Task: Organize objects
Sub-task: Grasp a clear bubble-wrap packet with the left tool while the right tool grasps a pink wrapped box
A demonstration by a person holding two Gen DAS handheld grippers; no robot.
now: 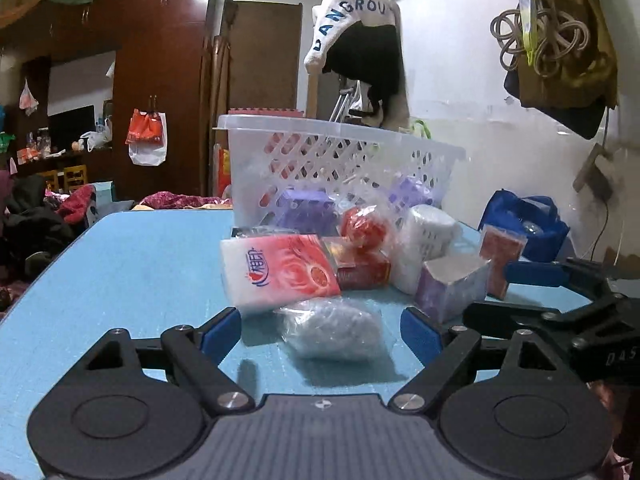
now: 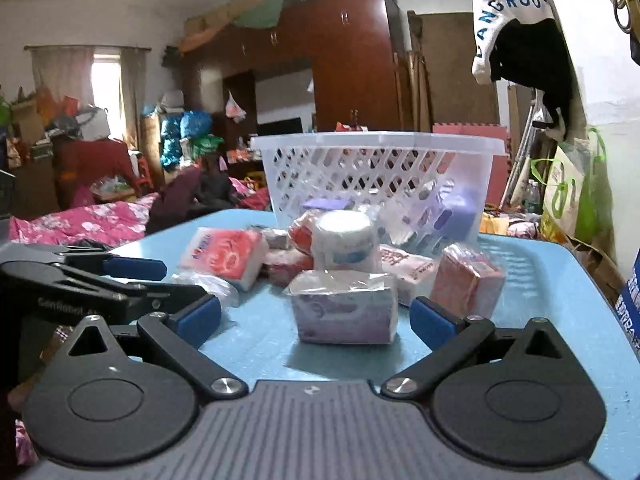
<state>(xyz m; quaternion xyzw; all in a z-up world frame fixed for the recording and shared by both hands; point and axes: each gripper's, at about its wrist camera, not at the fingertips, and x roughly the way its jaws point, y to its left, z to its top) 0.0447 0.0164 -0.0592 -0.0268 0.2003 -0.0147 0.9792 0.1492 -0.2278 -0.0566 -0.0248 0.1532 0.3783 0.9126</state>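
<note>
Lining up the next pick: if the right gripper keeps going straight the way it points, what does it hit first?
Most likely the purple wrapped pack, sitting on the blue table centred between the open right gripper fingers. The white roll stands behind it.

white basket point(image 1: 340, 152) base hidden behind piled packets, purple boxes point(image 2: 452, 208) inside blurred through lattice, hanging garment point(image 2: 516, 20) lettering cut off

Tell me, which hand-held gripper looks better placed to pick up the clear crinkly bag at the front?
Left. The left hand-held gripper stands open with the clear bag straight ahead between its fingers; the right hand-held gripper faces the purple pack instead.
</note>
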